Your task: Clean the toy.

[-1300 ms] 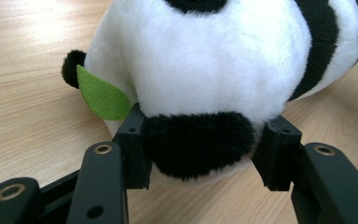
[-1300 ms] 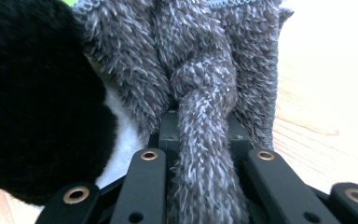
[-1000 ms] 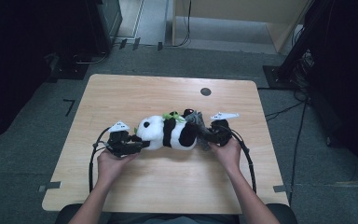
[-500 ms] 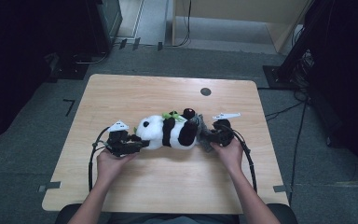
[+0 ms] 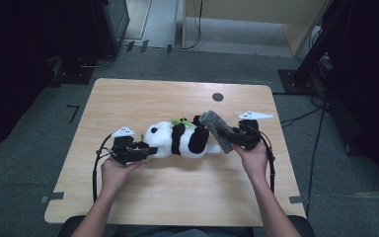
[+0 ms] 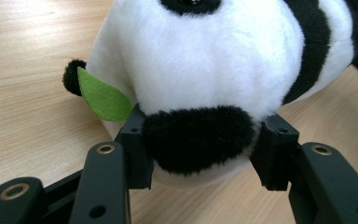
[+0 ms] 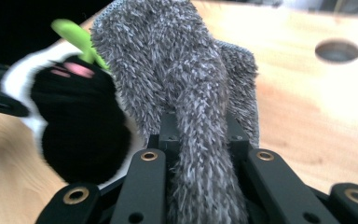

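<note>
A black-and-white panda plush (image 5: 177,139) lies on its side mid-table, head to the left. My left gripper (image 5: 145,152) is shut on the panda's black ear (image 6: 198,135), with both pads pressed into the fur; a green felt leaf (image 6: 103,97) sticks out beside it. My right gripper (image 5: 232,139) is at the panda's foot end, raised off the table and shut on a grey fuzzy sock (image 5: 216,128). In the right gripper view the sock (image 7: 168,60) runs between the jaws of the gripper (image 7: 198,135), next to the panda's black foot (image 7: 77,126).
The wooden table (image 5: 128,94) has a round hole (image 5: 217,97) near its far edge. Bare wood lies in front of and behind the panda. Dark equipment and cables stand on the floor around the table.
My right gripper has risen with the grey sock, which now stands up above the panda's foot. The left hand and the panda's head have stayed put.
</note>
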`<state>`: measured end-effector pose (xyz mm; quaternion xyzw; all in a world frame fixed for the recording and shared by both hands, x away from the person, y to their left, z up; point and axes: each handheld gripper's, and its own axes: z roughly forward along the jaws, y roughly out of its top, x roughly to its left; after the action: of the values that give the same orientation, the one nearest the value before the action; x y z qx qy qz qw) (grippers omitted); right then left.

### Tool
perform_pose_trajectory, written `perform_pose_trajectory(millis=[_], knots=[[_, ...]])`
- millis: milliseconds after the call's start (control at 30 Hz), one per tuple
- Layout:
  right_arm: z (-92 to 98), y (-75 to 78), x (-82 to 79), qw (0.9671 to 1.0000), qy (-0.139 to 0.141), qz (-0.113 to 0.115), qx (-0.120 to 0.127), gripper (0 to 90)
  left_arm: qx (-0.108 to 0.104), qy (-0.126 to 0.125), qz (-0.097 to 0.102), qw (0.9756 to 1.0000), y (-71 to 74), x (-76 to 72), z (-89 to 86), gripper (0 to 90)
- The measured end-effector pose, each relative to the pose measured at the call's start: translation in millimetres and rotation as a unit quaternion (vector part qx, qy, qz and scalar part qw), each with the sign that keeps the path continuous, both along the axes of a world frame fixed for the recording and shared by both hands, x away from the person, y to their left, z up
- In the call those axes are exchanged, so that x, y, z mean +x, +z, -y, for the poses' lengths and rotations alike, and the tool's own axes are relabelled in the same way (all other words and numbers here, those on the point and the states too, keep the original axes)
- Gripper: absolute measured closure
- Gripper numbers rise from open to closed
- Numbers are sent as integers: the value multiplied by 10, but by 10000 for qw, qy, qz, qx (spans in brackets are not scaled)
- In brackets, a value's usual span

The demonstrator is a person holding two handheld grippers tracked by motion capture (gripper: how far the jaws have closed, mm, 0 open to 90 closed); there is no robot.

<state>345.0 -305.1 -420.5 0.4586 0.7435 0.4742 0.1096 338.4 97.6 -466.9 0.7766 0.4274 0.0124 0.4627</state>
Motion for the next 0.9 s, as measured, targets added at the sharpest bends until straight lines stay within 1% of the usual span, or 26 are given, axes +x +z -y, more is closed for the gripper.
perform_pose_trajectory(millis=[67, 100, 167, 267, 333, 433, 533, 600, 667, 733, 800, 900], knots=[[-8, 99, -44, 9999, 39, 84, 51, 768, -39, 29, -65, 10000, 12, 5, -12, 491], [-23, 172, -79, 9998, 81, 168, 52, 768, -47, 42, -79, 9999, 15, 7, -15, 492], [-64, 289, -140, 9993, 173, 332, 61, 768, -56, 77, -86, 9999, 18, 9, -13, 493], [-150, 441, -227, 9979, 364, 526, 53, 768, 1, 81, -59, 9999, 29, 10, -4, 492], [-218, 515, -277, 9968, 510, 611, 23, 768, -23, 107, -81, 9999, 34, 14, -1, 493], [-312, 573, -330, 9953, 676, 697, -10, 768, -115, 85, -207, 9997, 49, 35, -15, 501], [-362, 594, -354, 9948, 755, 679, -33, 768, -189, 52, -311, 9993, 92, 40, -36, 513], [-383, 599, -366, 9943, 801, 704, -68, 768, -181, 36, -285, 9994, 105, 26, -36, 515], [-385, 591, -362, 9940, 771, 763, -147, 768, -153, 38, -269, 9995, 93, 22, -41, 515], [-339, 556, -325, 9947, 629, 767, -258, 768, -180, 48, -289, 9994, 74, 26, -58, 515], [-246, 484, -265, 9963, 495, 666, -239, 768, -183, 57, -290, 9994, 66, 28, -75, 515], [-110, 357, -187, 9977, 278, 547, -285, 768, -168, 53, -247, 9995, 66, 23, -80, 514]])
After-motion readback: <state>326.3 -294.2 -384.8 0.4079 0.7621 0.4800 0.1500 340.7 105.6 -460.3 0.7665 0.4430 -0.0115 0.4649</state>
